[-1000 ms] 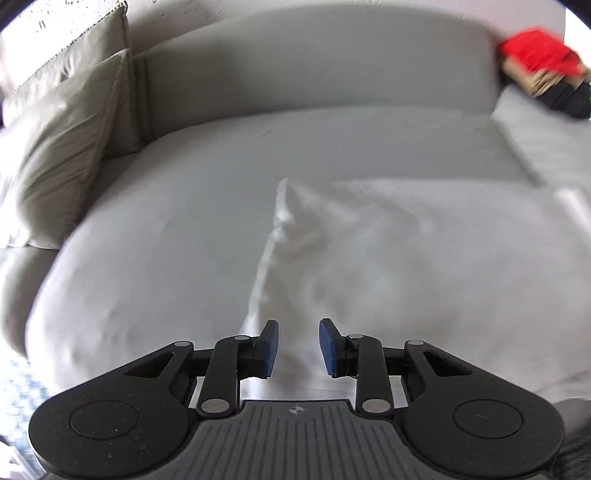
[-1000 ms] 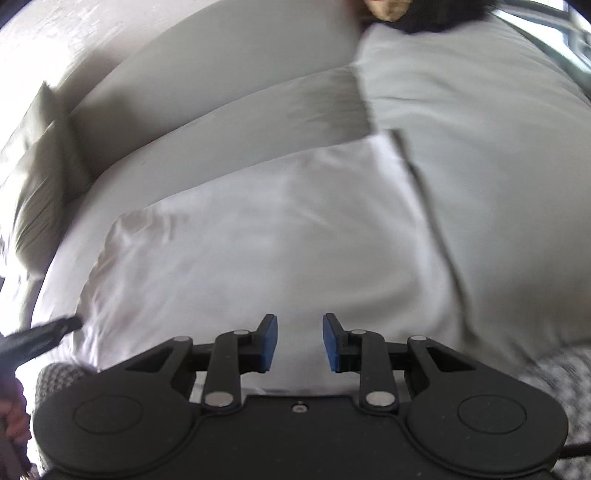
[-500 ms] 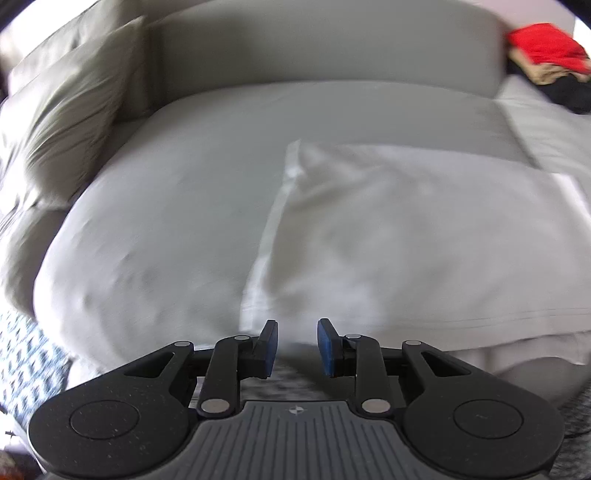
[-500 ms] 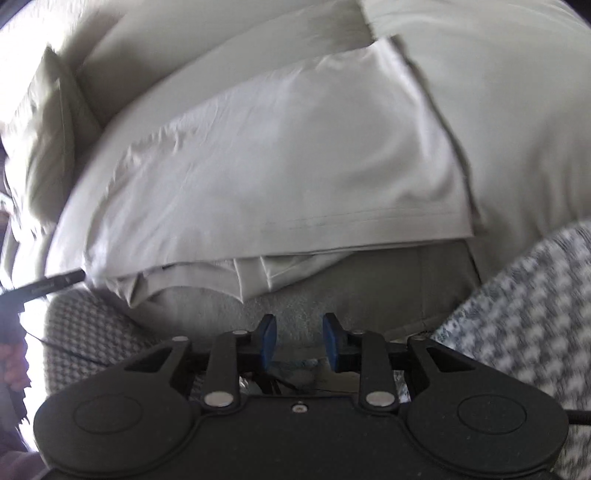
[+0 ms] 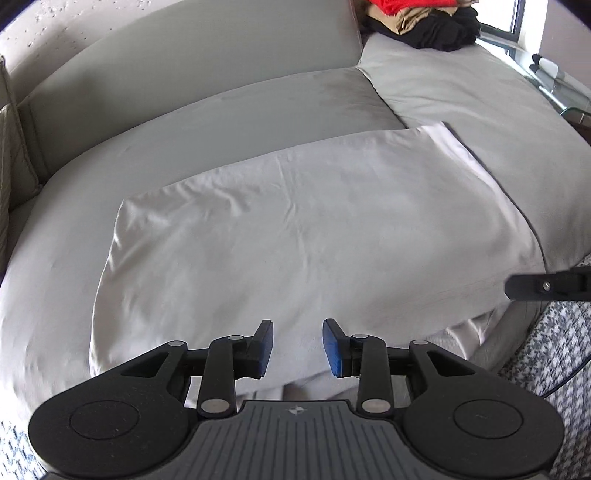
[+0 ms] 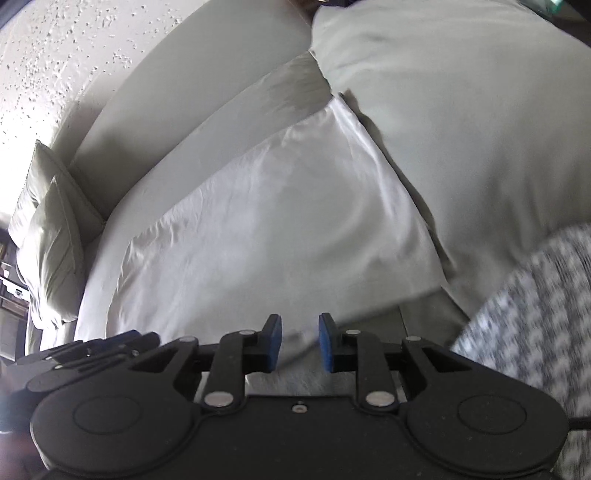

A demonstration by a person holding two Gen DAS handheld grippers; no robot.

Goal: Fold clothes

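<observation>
- On the grey sofa (image 5: pixel 229 122), spread flat across the seat cushion, lies the white folded garment (image 5: pixel 295 236); its near edge hangs a little over the front of the seat, with loose layers showing beneath at the right.
- At that near edge my left gripper (image 5: pixel 297 350) hangs just above the cloth, its blue pads (image 5: pixel 266 347) apart and nothing between them.
- My right gripper (image 6: pixel 300 341) sits over the front lip of the same garment (image 6: pixel 266 229), blue pads parted too, holding nothing.
- From the left wrist view, the tip of my right gripper (image 5: pixel 546 284) pokes in at the right edge, near the garment's right-hand corner.
- From the right wrist view, my left gripper (image 6: pixel 88 350) shows at the lower left, close beside.
- Two pale cushions (image 6: pixel 51 251) lean at the sofa's left end.
- A heap of red, tan and black clothes (image 5: pixel 424 22) rests far back on the right-hand seat.
- A grey-and-white patterned rug (image 5: pixel 554 354) covers the floor to the right.
</observation>
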